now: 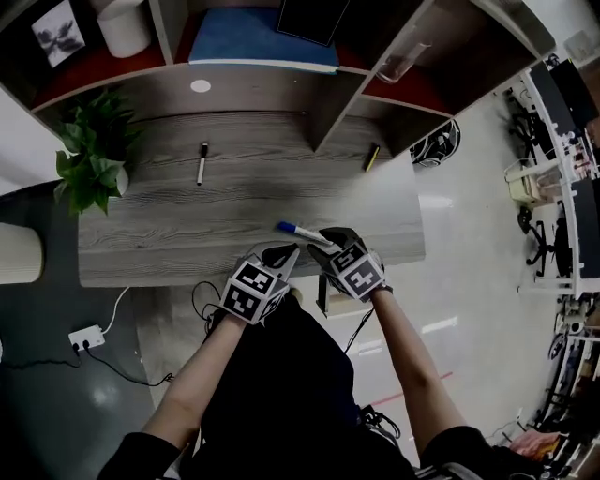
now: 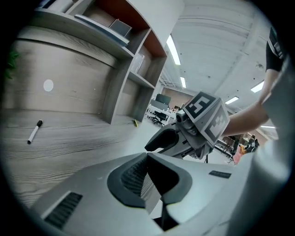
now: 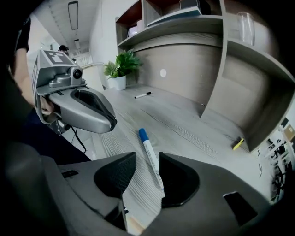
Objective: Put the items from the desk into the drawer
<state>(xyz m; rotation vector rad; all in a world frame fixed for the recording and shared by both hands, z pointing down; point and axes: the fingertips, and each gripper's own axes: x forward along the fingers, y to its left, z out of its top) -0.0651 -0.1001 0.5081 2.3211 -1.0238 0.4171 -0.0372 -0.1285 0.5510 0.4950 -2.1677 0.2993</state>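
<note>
A white marker with a blue cap (image 1: pixel 302 232) lies on the grey wooden desk (image 1: pixel 169 225) near its front edge. My right gripper (image 1: pixel 328 246) is over the marker's tail end. In the right gripper view the marker (image 3: pixel 150 154) lies flat on the wood between the jaws of my right gripper (image 3: pixel 147 162), which is open, its pads off the marker. My left gripper (image 1: pixel 281 255) hovers just left of it at the desk edge, shut on nothing (image 2: pixel 147 156). A black-capped marker (image 1: pixel 202 162) lies farther back, and a yellow item (image 1: pixel 372 157) sits by the shelf upright. No drawer is in view.
A potted plant (image 1: pixel 94 155) stands at the desk's left end. The shelf unit behind holds a white cup (image 1: pixel 124 26), a blue folder (image 1: pixel 248 37) and a glass (image 1: pixel 403 61). A power strip (image 1: pixel 86 337) and cables lie on the floor.
</note>
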